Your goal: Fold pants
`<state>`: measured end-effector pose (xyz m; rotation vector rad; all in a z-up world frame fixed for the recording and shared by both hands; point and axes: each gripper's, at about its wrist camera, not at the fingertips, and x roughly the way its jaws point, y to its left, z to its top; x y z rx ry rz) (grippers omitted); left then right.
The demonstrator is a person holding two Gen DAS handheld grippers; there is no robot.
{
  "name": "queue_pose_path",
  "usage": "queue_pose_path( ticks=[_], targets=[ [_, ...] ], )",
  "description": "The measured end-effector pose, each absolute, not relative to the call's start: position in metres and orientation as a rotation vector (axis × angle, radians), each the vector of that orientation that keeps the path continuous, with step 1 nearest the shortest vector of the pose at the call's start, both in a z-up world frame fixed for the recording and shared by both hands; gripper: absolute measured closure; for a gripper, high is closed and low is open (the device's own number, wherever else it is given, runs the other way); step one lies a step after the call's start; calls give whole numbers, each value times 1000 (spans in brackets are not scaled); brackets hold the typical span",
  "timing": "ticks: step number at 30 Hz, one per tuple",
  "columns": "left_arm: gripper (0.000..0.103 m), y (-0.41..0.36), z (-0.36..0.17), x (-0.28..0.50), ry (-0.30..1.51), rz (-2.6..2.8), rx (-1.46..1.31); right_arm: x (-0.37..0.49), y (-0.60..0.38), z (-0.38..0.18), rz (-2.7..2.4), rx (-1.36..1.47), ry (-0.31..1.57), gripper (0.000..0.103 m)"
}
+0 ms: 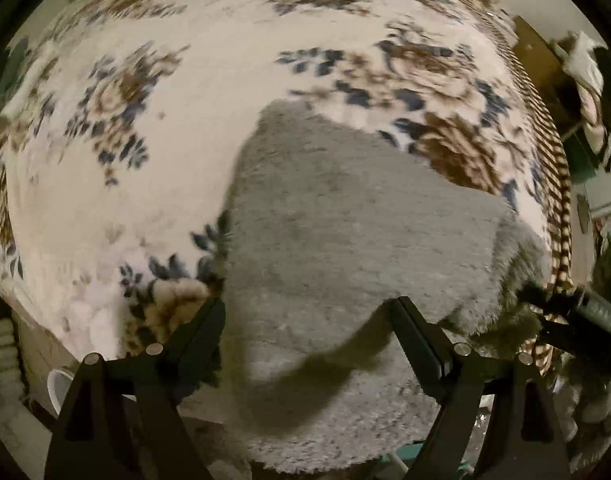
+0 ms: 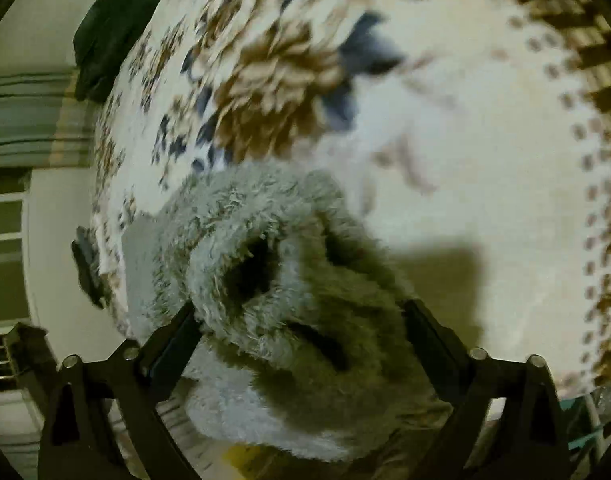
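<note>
Grey fluffy pants (image 1: 345, 220) lie flat on a floral blanket (image 1: 177, 152); in the left wrist view their near end runs down past the fingers. My left gripper (image 1: 311, 304) hovers over that near part, open, with nothing pinched between its fingers. In the right wrist view a bunched, rolled-up end of the pants (image 2: 245, 220) rises between the fingers of my right gripper (image 2: 301, 308). The wad fills the gap and brushes both fingers, but the jaws stand wide and I see no firm pinch. The blur hides fine detail.
The cream blanket (image 2: 465, 152) with brown and blue flowers covers the bed, with a brown striped border (image 1: 557, 200) along its right edge. A dark cloth (image 2: 113, 28) lies at the bed's far left. A white cup (image 1: 59, 392) sits below the bed edge.
</note>
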<state>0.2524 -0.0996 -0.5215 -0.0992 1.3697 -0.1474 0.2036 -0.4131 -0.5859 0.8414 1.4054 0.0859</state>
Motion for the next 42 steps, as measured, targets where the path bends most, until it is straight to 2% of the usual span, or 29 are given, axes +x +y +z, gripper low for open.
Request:
queue_pose_path(
  ticks=[1,3,10,13,15,17,18,21,22,25,28,29,30,31,34,36,38,40,42],
  targets=[
    [19,-95,-524,252,1376,-149,-110,202,-409,-579,63,786,1416,60],
    [19,-89,-526,249,1384,-153,-130,193,-407,-570,50,775,1414,69],
    [19,-79,-524,247,1395,-188,-212,131,-439,-507,2,967,1338,74],
    [19,-84,-524,250,1392,-204,-217,108,-454,-505,-94,1031,1357,74],
    [19,-89,-526,252,1388,-208,-199,98,-461,-525,-192,1006,1439,74],
    [19,-95,-528,254,1383,-214,-171,100,-462,-544,-257,884,1541,71],
    [19,-97,-528,255,1382,-220,-163,101,-461,-546,-264,852,1548,67],
    [19,-106,-527,257,1372,-239,-128,110,-459,-534,-226,860,1442,31],
    [19,-109,-527,258,1372,-248,-122,115,-457,-527,-199,873,1396,27],
    [19,-117,-530,261,1380,-268,-105,136,-453,-530,-163,879,1366,25],
    [17,-125,-532,264,1387,-276,-77,163,-448,-564,-136,908,1454,25],
    [17,-126,-532,265,1388,-283,-81,167,-447,-576,-117,939,1487,27],
    [17,-127,-531,266,1385,-288,-84,170,-447,-581,-133,952,1489,46],
    [17,-128,-530,266,1379,-295,-88,174,-446,-578,-146,928,1475,76],
    [17,-129,-527,268,1373,-311,-96,176,-450,-552,-183,888,1342,83],
    [17,-129,-527,270,1367,-310,-95,173,-463,-540,-242,892,1261,83],
    [17,-129,-530,272,1372,-302,-100,175,-469,-554,-258,911,1310,75],
    [17,-129,-529,272,1373,-303,-114,171,-468,-568,-230,962,1394,47],
    [17,-129,-526,271,1369,-308,-115,146,-470,-558,-246,1001,1347,44]
  ],
)
